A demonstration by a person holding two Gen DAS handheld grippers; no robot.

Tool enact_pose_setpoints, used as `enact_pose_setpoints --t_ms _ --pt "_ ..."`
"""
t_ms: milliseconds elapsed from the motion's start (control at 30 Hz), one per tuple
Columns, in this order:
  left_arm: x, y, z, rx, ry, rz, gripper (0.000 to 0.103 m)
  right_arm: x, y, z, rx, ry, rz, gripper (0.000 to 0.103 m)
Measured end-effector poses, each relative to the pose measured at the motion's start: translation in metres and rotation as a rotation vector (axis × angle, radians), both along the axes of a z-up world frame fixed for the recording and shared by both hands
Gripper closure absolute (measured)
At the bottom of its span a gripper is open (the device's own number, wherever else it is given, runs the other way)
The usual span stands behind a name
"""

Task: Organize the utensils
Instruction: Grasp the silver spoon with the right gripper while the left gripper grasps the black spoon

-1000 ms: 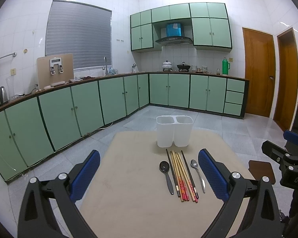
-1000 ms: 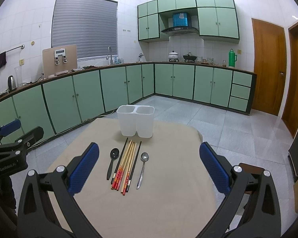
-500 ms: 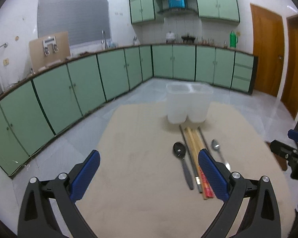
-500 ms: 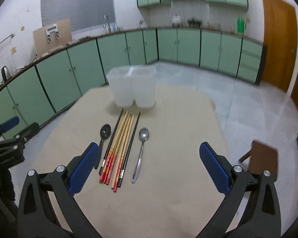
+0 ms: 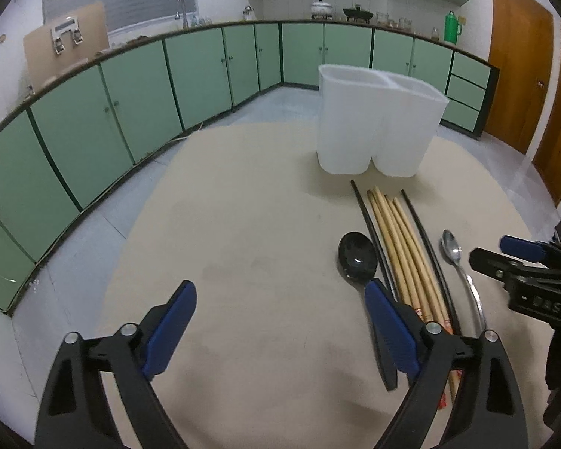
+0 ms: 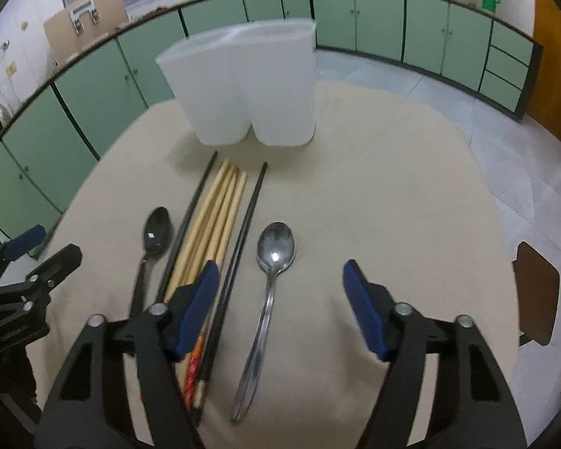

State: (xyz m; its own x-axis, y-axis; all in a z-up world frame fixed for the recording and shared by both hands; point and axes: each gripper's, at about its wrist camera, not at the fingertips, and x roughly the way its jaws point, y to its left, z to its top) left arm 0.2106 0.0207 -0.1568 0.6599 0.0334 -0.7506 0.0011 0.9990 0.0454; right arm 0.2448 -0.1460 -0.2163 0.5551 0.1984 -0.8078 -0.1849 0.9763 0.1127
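On the beige table (image 5: 243, 232) (image 6: 374, 172) stands a white two-compartment holder (image 5: 377, 119) (image 6: 243, 86). In front of it lie a black spoon (image 5: 357, 258) (image 6: 155, 234), a bundle of wooden and black chopsticks (image 5: 404, 247) (image 6: 217, 209) and a metal spoon (image 5: 452, 250) (image 6: 275, 250). My left gripper (image 5: 280, 314) hangs over bare table left of the black spoon, its jaws closing slightly with nothing between them. My right gripper (image 6: 280, 292) is above the metal spoon's handle, its jaws closing with the handle between them, the pads clear of it.
Green cabinets (image 5: 131, 97) run along the walls behind the table. A brown stool (image 6: 535, 292) stands off the table's right side. Wooden doors (image 5: 520, 75) are at the far right. The table's left half holds no objects.
Both grippers have dropped and tipped down toward the table, so the utensils and holder loom larger. The right gripper's jaws have narrowed over the metal spoon.
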Motion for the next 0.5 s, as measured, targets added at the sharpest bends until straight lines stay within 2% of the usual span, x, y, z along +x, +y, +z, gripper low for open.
enact_pose_setpoints --t_ms 233,333,400,500 --pt "0.015 -0.003 -0.013 -0.009 0.032 -0.006 0.013 0.019 0.001 -0.020 0.013 0.061 0.011 0.058" --pt "0.022 -0.008 -0.016 -0.014 0.041 -0.016 0.013 0.020 0.004 -0.019 -0.008 0.044 0.022 0.062" --pt "0.025 -0.012 -0.019 -0.017 0.051 -0.028 0.013 0.022 0.005 -0.020 -0.011 0.044 0.029 0.073" --pt "0.028 -0.018 -0.022 -0.019 0.054 -0.045 0.013 0.021 0.009 -0.021 -0.038 0.029 0.043 0.075"
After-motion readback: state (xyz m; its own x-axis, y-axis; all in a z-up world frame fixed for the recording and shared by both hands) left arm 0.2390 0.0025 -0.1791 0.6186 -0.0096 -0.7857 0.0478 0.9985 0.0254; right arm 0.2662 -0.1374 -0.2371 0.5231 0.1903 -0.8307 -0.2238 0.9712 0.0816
